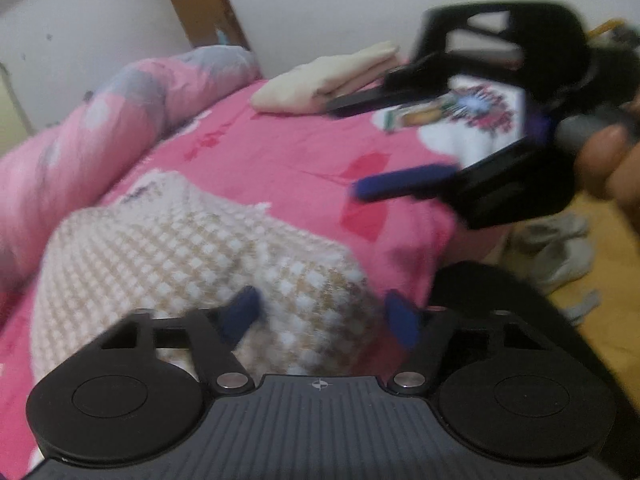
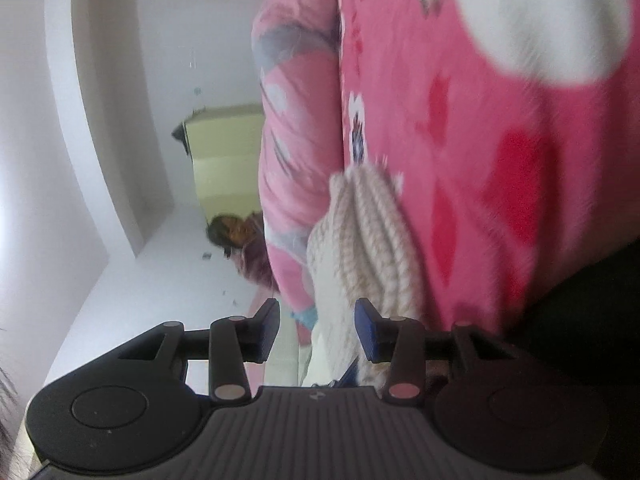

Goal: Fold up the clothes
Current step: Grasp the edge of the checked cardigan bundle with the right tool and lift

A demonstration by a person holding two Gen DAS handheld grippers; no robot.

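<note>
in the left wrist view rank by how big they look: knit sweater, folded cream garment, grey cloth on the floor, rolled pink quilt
1. knit sweater, though it lies nearest the camera
2. rolled pink quilt
3. folded cream garment and grey cloth on the floor: too alike to rank

Open pink bedsheet [image 1: 288, 152] lies between the knitted garment [image 1: 192, 248] in front and the folded cream cloth [image 1: 332, 80] at the far wall. A rolled quilt [image 1: 80, 136] bounds the left side. The right gripper [image 1: 404, 144], jaws apart, occupies the space above the sheet's right part.
</note>
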